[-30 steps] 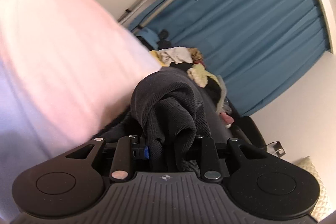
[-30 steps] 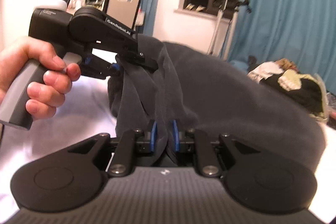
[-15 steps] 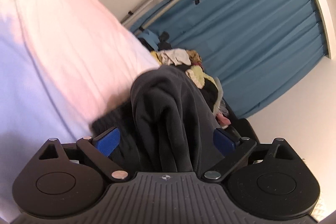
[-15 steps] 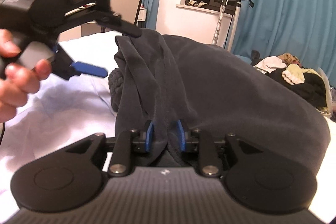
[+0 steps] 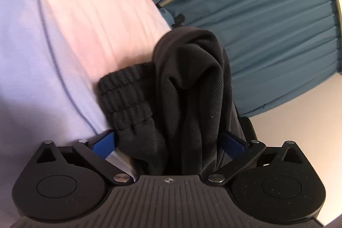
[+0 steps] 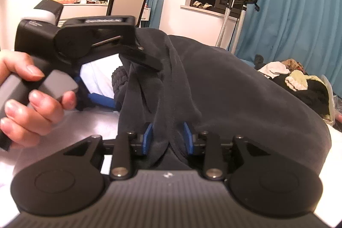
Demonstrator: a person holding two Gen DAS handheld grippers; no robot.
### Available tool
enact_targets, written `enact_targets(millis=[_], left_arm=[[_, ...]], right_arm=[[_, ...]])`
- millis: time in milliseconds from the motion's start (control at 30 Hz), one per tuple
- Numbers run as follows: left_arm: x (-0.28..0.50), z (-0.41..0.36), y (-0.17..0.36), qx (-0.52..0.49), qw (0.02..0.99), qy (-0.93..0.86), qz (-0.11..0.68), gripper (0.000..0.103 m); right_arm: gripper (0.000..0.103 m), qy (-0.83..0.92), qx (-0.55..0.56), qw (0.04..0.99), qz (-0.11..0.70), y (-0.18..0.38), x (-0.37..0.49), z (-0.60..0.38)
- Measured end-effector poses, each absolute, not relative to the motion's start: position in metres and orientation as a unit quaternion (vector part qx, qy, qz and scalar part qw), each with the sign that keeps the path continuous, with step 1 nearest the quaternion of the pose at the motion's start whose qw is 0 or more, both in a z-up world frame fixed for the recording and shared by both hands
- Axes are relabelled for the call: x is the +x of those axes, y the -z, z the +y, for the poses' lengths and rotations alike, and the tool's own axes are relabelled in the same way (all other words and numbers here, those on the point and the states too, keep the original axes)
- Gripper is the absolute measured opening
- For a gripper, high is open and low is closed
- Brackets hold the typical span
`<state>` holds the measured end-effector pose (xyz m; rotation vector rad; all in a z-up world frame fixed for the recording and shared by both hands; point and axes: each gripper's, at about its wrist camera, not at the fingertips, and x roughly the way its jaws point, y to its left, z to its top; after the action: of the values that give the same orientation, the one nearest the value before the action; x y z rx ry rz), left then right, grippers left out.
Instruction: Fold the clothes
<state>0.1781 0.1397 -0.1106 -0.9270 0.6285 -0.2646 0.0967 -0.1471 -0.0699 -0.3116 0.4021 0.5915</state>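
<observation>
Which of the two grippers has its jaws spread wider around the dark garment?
The left gripper: its jaws stand wide apart, clear of the dark garment; the right gripper is far narrower.

Matt dark knit garment (image 5: 192,87), ribbed cuff (image 5: 126,97)

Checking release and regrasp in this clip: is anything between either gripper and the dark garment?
Nothing visible. The dark garment lies bunched directly between the left gripper, whose jaws have just opened wide, and the right gripper, whose jaws have been opening; its folds still touch the right pads.
</observation>
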Motion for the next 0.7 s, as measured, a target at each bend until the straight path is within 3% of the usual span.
enact_targets(millis=[333,467,533,700], left_arm=[[0.205,0.138,0.098,-0.459,0.835,0.152,0.265,0.103],[0.227,0.130,0.104,-0.410,0.851,0.141,0.295,0.102],[0.236,0.126,0.108,-0.387,0.859,0.128,0.308,0.088],[0.247,0.134,0.108,-0.389,0.858,0.121,0.311,0.074]], right_arm=[[0.038,-0.287,-0.145,0.925,0.204,0.074,0.103,-0.143],[0.038,-0.294,-0.126,0.922,0.220,0.074,0.108,-0.145],[0.039,-0.299,-0.116,0.920,0.227,0.072,0.108,-0.147],[0.038,-0.290,0.040,0.923,0.248,0.044,0.121,-0.194]])
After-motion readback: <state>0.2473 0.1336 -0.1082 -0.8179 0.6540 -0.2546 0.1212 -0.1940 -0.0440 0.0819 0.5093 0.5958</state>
